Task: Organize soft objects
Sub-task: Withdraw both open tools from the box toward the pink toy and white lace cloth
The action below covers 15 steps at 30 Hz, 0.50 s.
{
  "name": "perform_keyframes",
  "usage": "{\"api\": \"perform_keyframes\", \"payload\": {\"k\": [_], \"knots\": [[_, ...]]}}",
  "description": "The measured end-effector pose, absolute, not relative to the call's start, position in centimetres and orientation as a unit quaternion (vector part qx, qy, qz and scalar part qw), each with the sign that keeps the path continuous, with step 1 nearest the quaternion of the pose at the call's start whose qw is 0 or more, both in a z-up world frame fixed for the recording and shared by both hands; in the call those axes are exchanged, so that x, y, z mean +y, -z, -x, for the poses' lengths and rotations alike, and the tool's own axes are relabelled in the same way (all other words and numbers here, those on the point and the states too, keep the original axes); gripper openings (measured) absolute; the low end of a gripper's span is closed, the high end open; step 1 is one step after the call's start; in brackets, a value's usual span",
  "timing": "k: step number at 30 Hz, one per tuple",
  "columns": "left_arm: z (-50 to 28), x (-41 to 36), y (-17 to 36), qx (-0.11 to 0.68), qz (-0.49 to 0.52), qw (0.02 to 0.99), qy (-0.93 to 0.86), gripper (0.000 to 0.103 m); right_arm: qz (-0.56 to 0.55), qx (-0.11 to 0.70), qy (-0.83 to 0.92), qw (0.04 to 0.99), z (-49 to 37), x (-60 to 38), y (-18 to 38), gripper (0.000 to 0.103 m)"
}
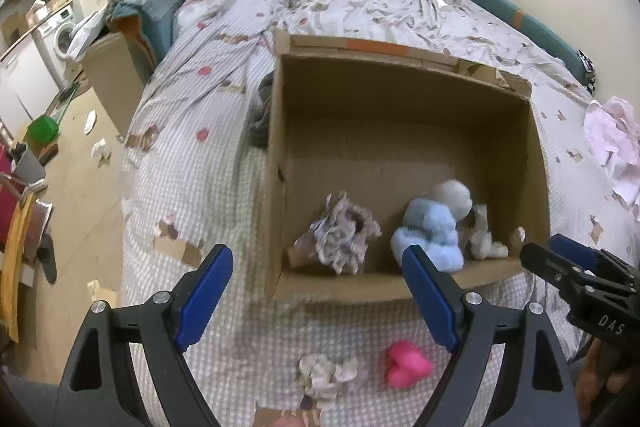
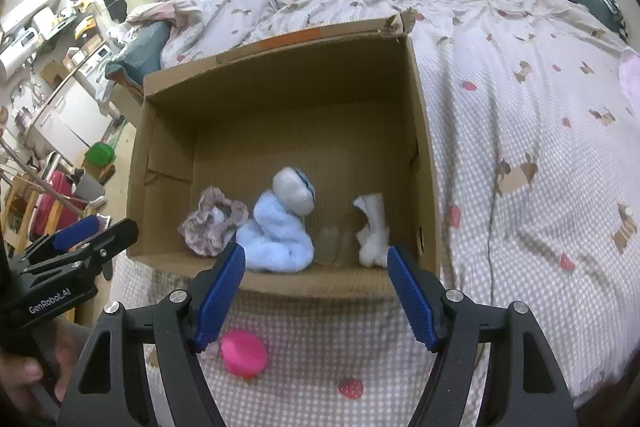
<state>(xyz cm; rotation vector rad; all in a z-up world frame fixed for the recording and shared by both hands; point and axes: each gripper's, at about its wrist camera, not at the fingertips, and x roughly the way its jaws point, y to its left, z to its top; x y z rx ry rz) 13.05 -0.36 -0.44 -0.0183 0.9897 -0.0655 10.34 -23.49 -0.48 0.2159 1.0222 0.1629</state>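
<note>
left gripper: fingers spread, holding nothing | right gripper: fingers spread, holding nothing | cardboard box: blue plush, scrunchie along near wall | pink ball: on bedspread before box

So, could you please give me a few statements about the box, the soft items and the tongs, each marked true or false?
1. The open brown cardboard box sits on the checked bedspread. True.
2. The bright pink soft toy lies inside the box. False: it lies on the bedspread in front of the box.
3. The fluffy light blue soft item is inside the box, near its front wall. True.
4. The right tongs are shut on the light blue item. False: they are open and hold nothing.
5. The left tongs are open. True.
6. The box is full to the brim. False: only a few items lie along its front wall.
</note>
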Motion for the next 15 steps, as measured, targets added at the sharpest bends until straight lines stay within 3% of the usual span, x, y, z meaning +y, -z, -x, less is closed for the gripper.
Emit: {"api": "perform_keyframes", "payload": {"k": [15], "knots": [[-7.9, 2.0, 1.1, 0.503, 0.025, 0.864, 0.007, 0.085, -0.17, 0.513, -0.108, 0.834, -5.6, -22.8, 1.3, 0.078]]}}
